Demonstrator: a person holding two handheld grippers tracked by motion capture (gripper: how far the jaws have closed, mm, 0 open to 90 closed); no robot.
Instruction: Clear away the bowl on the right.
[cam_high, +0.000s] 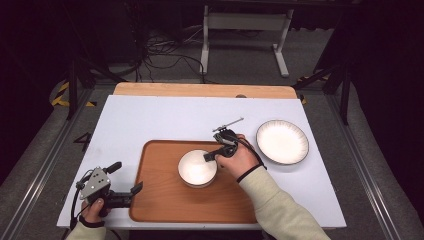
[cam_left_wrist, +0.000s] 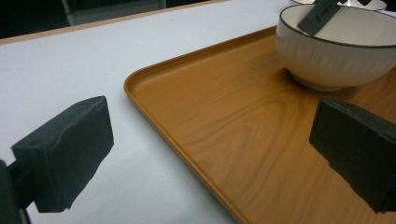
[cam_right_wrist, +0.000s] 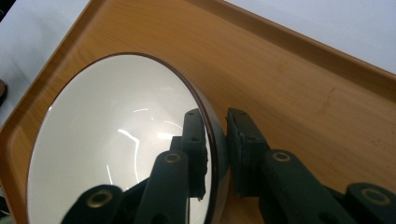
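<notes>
Between the jaws of the right gripper (cam_right_wrist: 217, 149) sits the rim of the white bowl (cam_high: 197, 168), pinched tight, with the bowl resting on the wooden tray (cam_high: 165, 200). I think the next move is a slow, level lift. The left gripper (cam_high: 125, 177) waits open beside the tray.

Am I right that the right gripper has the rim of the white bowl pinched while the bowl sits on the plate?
Not quite: the right gripper does pinch the white bowl by its rim, but the bowl sits on the wooden tray, not the plate, as the high view shows.
</notes>
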